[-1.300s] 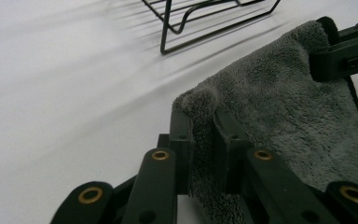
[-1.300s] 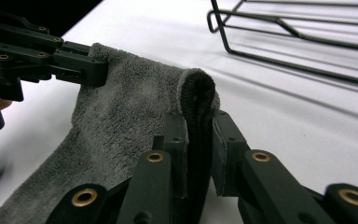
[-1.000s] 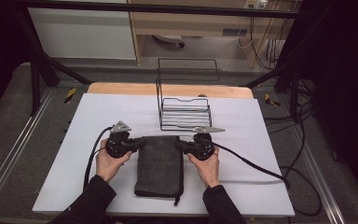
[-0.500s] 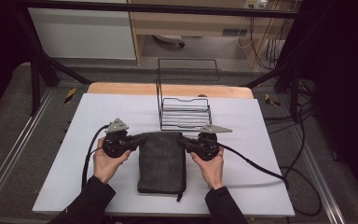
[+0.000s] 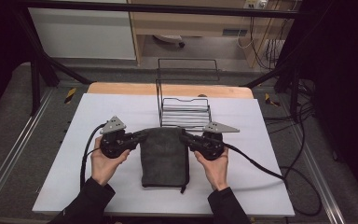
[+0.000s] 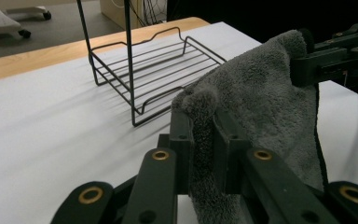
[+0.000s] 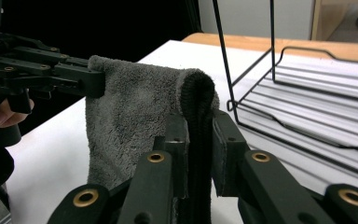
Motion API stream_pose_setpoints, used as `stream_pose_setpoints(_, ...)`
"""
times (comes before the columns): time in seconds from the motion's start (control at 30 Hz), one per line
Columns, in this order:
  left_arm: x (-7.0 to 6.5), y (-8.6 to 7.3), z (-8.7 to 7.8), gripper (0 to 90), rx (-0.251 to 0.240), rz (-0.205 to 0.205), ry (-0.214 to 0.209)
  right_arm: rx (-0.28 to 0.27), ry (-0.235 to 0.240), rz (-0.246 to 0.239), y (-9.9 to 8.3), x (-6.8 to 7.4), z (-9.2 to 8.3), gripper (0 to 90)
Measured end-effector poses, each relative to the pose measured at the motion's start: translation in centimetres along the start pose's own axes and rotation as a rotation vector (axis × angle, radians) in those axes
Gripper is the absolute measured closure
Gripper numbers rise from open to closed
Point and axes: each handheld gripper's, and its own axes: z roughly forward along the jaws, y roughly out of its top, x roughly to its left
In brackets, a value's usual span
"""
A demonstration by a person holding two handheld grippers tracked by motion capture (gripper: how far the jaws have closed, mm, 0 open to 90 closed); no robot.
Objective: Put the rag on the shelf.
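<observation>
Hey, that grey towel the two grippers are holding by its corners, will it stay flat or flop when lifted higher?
The grey towel will likely flop: it already sags between the left gripper and the right gripper. Its plush pile probably grips well. It looks light, so the lower edge may swing.

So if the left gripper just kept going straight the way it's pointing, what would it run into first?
Probably the right gripper. The left gripper, shut on the grey towel, points along its top edge toward that far corner. Depth is hard to judge.
</observation>
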Motion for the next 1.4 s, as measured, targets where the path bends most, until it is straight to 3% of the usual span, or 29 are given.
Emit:
stream_pose_setpoints(0.77,-1.3,3.3,-1.1,79.2,-0.134,0.032,0.004,-0.129,-0.024,-0.089,3.4,1.6,-3.1,79.6)
stream_pose_setpoints(1.4,-2.3,7.9,-1.5,79.4,-0.260,0.047,-0.004,-0.255,-0.063,-0.129,6.6,1.9,-5.5,79.8)
